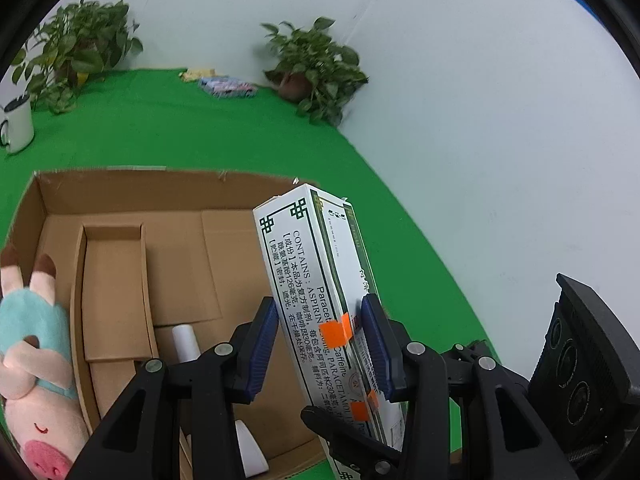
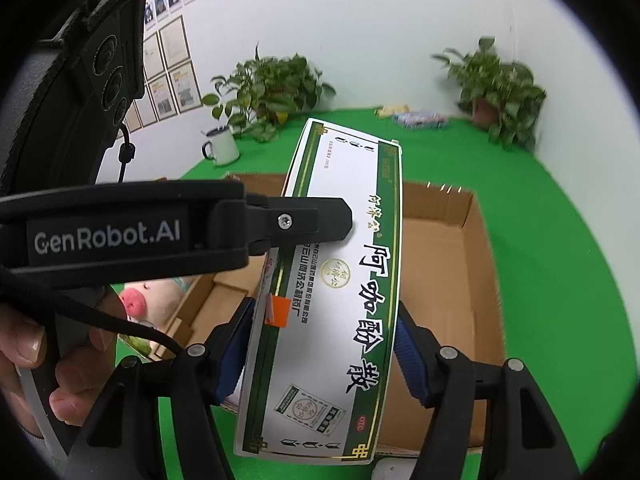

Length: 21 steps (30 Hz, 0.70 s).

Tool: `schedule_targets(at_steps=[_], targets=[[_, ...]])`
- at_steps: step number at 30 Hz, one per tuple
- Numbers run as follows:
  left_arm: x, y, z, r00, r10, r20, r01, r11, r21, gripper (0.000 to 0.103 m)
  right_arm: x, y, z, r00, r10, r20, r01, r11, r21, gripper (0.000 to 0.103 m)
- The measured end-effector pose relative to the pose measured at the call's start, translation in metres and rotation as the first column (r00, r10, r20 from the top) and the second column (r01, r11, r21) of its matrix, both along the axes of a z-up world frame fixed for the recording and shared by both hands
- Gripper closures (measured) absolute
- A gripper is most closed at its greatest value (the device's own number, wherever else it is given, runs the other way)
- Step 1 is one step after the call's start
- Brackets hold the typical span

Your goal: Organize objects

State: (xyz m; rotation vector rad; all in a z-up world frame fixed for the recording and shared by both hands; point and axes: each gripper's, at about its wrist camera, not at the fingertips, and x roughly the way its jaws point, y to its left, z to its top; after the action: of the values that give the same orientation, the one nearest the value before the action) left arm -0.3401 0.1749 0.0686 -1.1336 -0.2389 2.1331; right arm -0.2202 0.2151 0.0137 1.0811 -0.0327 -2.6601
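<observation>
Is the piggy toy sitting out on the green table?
No, the plush pig lies inside the cardboard box, against its left wall.

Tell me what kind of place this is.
Probably an office room set up as a recording stage, not a home: a green cloth covers the table, framed notices line the white wall, and potted plants stand behind a cardboard box.
</observation>
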Motion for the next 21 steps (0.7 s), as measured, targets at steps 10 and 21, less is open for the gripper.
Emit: schedule_targets(at_steps=[10, 21], targets=[[-0.029, -0.005, -0.082, 0.989, 0.036, 0.140, -0.028, 0.998, -0.057, 0.063, -0.014, -0.002, -0.061, 0.988, 0.019, 0.152, -0.008, 0.998, -0.070, 0.038], [-0.043, -0.007, -0.109, 0.978, 0.063, 0.198, -0.049, 0.996, -0.078, 0.059, -0.024, -0.002, -0.076, 0.974, 0.005, 0.225, 0.017, 0.995, -0.097, 0.038]])
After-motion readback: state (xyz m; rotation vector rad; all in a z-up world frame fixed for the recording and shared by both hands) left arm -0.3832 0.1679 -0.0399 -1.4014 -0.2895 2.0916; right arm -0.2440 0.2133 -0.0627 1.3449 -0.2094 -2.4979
